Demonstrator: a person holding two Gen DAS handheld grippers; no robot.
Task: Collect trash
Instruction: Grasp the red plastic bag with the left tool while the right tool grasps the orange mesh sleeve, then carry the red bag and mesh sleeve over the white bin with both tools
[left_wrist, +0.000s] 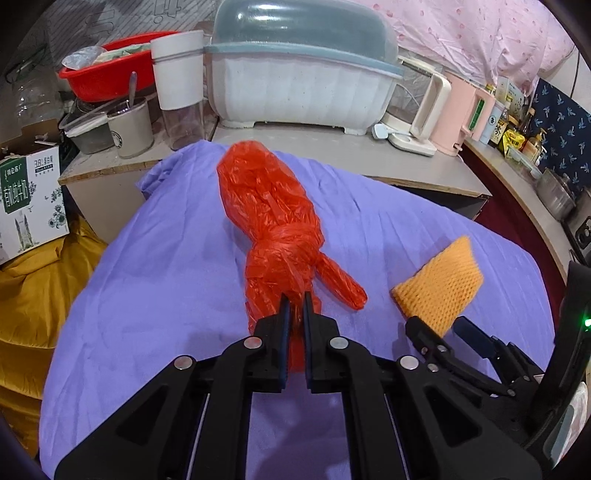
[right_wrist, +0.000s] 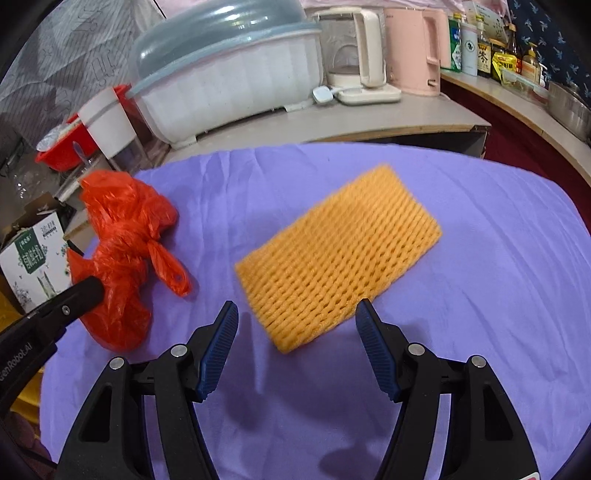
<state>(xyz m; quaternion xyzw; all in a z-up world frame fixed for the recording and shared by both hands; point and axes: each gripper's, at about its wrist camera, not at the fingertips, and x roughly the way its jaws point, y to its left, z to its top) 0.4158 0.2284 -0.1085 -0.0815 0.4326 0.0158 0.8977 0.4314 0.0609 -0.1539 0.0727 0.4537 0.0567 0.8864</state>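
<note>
Red bag (left_wrist: 269, 221) hides left gripper's (left_wrist: 294, 295) jaw tips; foam net (right_wrist: 338, 254) blurred.

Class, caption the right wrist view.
Open right gripper approaches orange foam net on purple cloth.

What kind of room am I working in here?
Most likely a home kitchen. Behind the purple-covered table a counter carries a covered dish rack, a cream electric kettle beside a pink kettle, and condiment bottles along the right-hand ledge.
</note>
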